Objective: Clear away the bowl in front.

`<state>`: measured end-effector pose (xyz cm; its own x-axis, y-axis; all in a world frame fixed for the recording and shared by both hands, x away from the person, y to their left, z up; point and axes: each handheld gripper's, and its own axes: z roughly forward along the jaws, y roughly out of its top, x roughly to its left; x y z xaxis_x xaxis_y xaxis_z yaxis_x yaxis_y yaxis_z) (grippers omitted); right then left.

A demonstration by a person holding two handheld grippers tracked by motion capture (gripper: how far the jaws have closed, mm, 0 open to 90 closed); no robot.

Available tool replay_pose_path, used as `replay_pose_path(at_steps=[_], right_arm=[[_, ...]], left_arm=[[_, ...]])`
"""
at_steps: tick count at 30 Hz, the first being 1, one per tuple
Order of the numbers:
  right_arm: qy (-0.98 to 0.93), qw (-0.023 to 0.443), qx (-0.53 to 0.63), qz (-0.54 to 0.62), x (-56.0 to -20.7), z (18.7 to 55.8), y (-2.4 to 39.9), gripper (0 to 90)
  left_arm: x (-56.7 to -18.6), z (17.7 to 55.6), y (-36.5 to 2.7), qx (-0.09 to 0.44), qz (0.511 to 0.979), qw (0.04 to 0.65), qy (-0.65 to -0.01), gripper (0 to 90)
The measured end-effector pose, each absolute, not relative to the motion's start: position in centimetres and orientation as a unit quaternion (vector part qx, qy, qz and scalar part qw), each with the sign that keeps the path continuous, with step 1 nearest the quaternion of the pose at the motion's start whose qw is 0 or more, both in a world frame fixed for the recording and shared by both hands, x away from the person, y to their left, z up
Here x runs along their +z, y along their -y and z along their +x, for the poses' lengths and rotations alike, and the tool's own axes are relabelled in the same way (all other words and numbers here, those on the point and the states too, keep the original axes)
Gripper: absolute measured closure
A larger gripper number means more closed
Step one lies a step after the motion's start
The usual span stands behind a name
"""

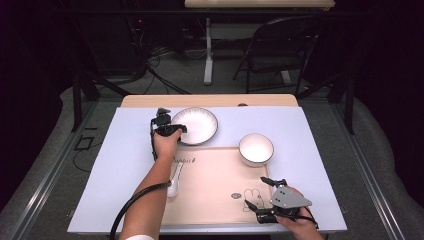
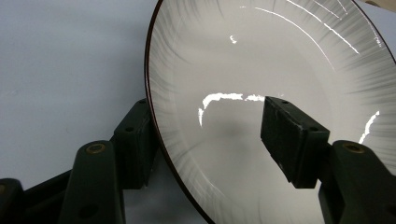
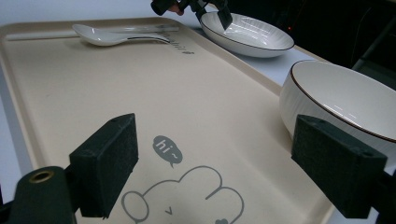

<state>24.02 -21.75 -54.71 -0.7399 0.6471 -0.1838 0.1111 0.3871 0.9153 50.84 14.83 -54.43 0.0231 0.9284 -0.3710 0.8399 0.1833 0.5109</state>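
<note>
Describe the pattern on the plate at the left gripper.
White plate with fine grey radial streaks and a thin dark rim, clearest in the left gripper view.

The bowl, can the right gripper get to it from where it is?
Probably yes. The right gripper hangs open over the tray, and the bowl sits just beyond it at the tray's far edge. Nothing lies between them; the spoon is off to the other side.

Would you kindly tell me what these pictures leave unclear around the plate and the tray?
- Plate, left gripper view: right side cut off by the frame edge.
- Spoon, high view: its handle partly hidden under the person's forearm.
- Tray lettering, high view: too small to read.
- Bowl, right gripper view: partly behind a jaw.
</note>
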Motion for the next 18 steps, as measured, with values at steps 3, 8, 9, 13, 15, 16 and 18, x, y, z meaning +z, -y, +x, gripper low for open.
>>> replay_pose_path(at_steps=[3, 8, 9, 13, 15, 16, 18], right_arm=[[-0.789, 0.268, 0.499, 0.240, -54.72, 24.02, 21.73, 14.1], [-0.788, 0.268, 0.499, 0.239, -54.73, 24.03, 21.70, 14.1], [-0.788, 0.268, 0.499, 0.239, -54.74, 24.04, 21.69, 14.1], [-0.789, 0.268, 0.498, 0.240, -54.75, 24.05, 21.67, 14.1], [-0.789, 0.269, 0.498, 0.239, -54.75, 24.06, 21.67, 14.2], [-0.789, 0.269, 0.498, 0.240, -54.75, 24.04, 21.67, 14.1], [-0.789, 0.268, 0.498, 0.240, -54.75, 24.05, 21.68, 14.1]], left_arm=[[-54.40, 50.87, -15.00, 0.065, 0.635, 0.325, -0.698, 41.7], [-54.45, 50.86, -15.24, 0.067, 0.632, 0.323, -0.702, 49.2], [-54.45, 50.86, -15.22, 0.068, 0.631, 0.322, -0.703, 49.6], [-54.44, 50.87, -15.25, 0.073, 0.630, 0.315, -0.706, 55.0], [-54.47, 50.86, -15.31, 0.075, 0.627, 0.314, -0.709, 57.8], [-54.46, 50.86, -15.35, 0.075, 0.627, 0.313, -0.710, 59.0], [-54.45, 50.88, -15.34, 0.075, 0.626, 0.311, -0.712, 60.4]])
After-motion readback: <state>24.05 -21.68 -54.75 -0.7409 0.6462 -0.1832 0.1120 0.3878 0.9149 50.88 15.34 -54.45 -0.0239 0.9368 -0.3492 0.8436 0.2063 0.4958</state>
